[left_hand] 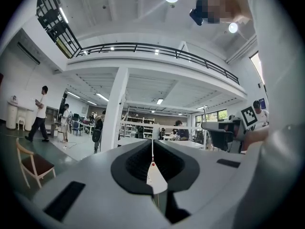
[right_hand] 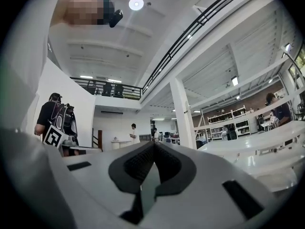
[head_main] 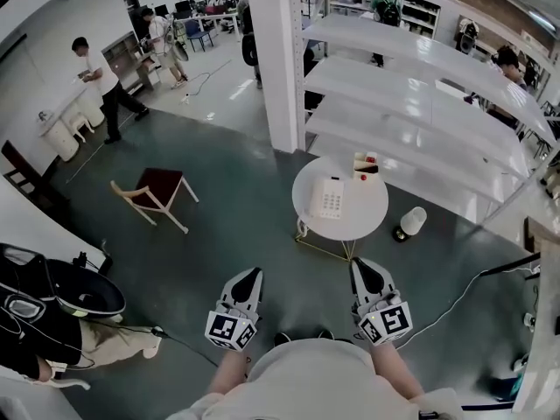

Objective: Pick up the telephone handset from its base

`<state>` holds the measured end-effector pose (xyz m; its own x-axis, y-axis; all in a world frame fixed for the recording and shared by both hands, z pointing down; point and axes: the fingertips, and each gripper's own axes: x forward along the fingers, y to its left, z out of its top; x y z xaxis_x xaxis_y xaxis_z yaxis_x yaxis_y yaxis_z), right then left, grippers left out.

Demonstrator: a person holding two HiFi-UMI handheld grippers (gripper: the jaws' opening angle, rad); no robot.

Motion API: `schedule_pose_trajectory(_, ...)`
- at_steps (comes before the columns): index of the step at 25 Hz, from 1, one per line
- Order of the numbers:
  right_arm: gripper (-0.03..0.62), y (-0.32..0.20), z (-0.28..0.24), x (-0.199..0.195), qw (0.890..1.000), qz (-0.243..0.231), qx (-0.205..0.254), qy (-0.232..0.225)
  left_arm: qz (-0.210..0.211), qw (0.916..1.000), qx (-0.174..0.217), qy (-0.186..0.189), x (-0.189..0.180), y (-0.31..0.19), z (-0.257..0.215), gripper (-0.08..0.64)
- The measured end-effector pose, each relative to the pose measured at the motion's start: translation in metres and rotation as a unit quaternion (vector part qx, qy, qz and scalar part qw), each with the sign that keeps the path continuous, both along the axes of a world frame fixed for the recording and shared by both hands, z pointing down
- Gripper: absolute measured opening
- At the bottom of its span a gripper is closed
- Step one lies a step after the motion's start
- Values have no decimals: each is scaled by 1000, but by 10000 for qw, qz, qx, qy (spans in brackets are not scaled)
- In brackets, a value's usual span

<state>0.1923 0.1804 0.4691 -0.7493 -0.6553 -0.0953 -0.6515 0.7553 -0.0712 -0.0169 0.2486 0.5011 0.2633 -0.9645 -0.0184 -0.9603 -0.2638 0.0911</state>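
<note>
A white telephone (head_main: pixel 331 198) with a keypad lies on a small round white table (head_main: pixel 367 217) ahead of me in the head view; its handset rests on the base along the left side. Both grippers are held level near my body, well short of the table. My left gripper (head_main: pixel 255 274) is shut with nothing in it, and its jaws meet in a thin line in the left gripper view (left_hand: pixel 152 142). My right gripper (head_main: pixel 361 263) is also shut and empty, as the right gripper view (right_hand: pixel 153 144) shows. Neither gripper view shows the telephone.
Small items (head_main: pixel 365 164) sit at the table's far edge. A white lamp-like object (head_main: pixel 411 221) lies on the floor right of the table. A wooden chair (head_main: pixel 156 194) stands to the left. A white column (head_main: pixel 284 68) and long white shelves (head_main: pixel 420 103) rise behind. People walk at the back.
</note>
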Motion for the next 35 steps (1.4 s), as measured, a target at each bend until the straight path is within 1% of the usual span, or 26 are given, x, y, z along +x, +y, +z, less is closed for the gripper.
schedule_pose_trajectory(7,9,2,5,-14,9999,94,-43,91,13,10000,-39,19,-15,5,3,21)
schedule_pose_trajectory(13,8,6,12,-33,9996,215,-44,184,68,10000,14,2,-38,11,8,21)
schedule_pose_trajectory(21,9,6,12,-37,9975,670,45,224,281,9996,57,67,-62,10,15,21)
schedule_pose_trajectory(24,9,11,13,-34,9967,794,68,175,403,9991,74,80,-64,7,16,21)
schedule_pose_trajectory(30,9,18,13,-31,9938,1092,46,220,643,9978,105,88,-66,1,14,21)
schedule_pose_trajectory(35,9,16,14,-35,9936,1122,-13,159,710,9974,98,109,-69,-6,13,21)
